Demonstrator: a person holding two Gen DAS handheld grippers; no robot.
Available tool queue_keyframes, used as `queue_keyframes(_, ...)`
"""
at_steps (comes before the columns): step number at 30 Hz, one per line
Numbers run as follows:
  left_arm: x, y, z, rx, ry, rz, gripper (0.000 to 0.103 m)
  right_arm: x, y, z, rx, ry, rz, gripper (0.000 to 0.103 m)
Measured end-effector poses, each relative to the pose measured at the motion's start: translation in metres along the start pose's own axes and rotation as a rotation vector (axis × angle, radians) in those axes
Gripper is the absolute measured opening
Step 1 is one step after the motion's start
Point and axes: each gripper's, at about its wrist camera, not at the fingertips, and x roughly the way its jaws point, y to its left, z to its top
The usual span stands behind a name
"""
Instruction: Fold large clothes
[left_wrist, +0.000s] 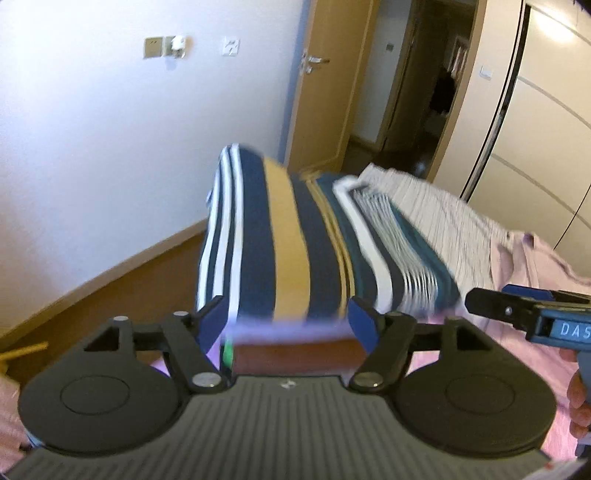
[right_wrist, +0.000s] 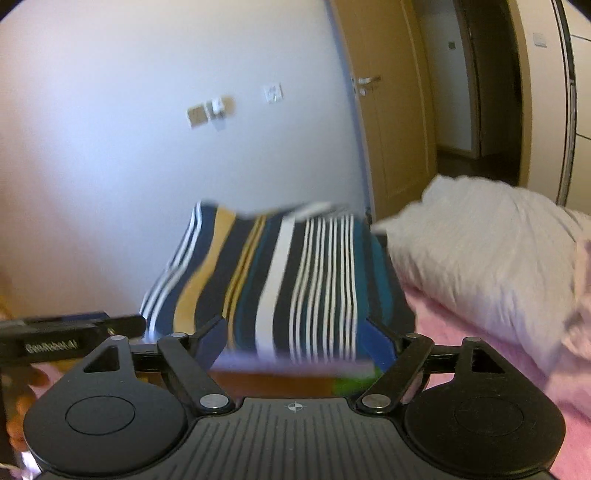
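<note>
A folded striped garment (left_wrist: 288, 236) in navy, mustard, white and teal fills the middle of both wrist views (right_wrist: 280, 280), blurred by motion. Its far end stands out against the white wall. My left gripper (left_wrist: 288, 317) has its jaws wide apart, and the garment's near edge runs across both blue fingertips and past them on each side. My right gripper (right_wrist: 295, 332) stands the same way at the garment's right half. I cannot tell whether the garment rests on the fingers. The two grippers are side by side, each showing at the edge of the other's view.
A pink sheet (right_wrist: 461, 343) covers the bed, with a grey-white pillow (right_wrist: 480, 251) on it to the right. A lilac cloth (left_wrist: 535, 258) lies further right. Wooden floor (left_wrist: 122, 291) and a white wall are on the left, with a wooden door (left_wrist: 325, 85) behind.
</note>
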Motion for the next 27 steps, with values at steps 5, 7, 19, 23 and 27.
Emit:
queue_keyframes(5, -0.049, -0.013, -0.053, -0.033, 0.072, 0.018, 0.073, -0.044, 0.016, -0.056, -0.035, 0.09, -0.031, 0.077)
queue_keyframes(7, -0.067, -0.02, -0.073, -0.033, 0.092, 0.039, 0.073, -0.055, 0.016, -0.075, -0.024, 0.12, -0.028, 0.077)
queue_keyframes(19, -0.155, -0.059, -0.144, -0.009, 0.114, 0.055, 0.073, -0.148, 0.03, -0.141, -0.048, 0.166, 0.0, 0.077)
queue_keyframes(23, -0.172, -0.067, -0.161, -0.004, 0.113, 0.055, 0.073, -0.166, 0.032, -0.153, -0.057, 0.165, 0.009, 0.077)
queue_keyframes(27, -0.186, -0.07, -0.171, -0.007, 0.104, 0.066, 0.073, -0.179, 0.035, -0.16, -0.077, 0.162, 0.014, 0.077)
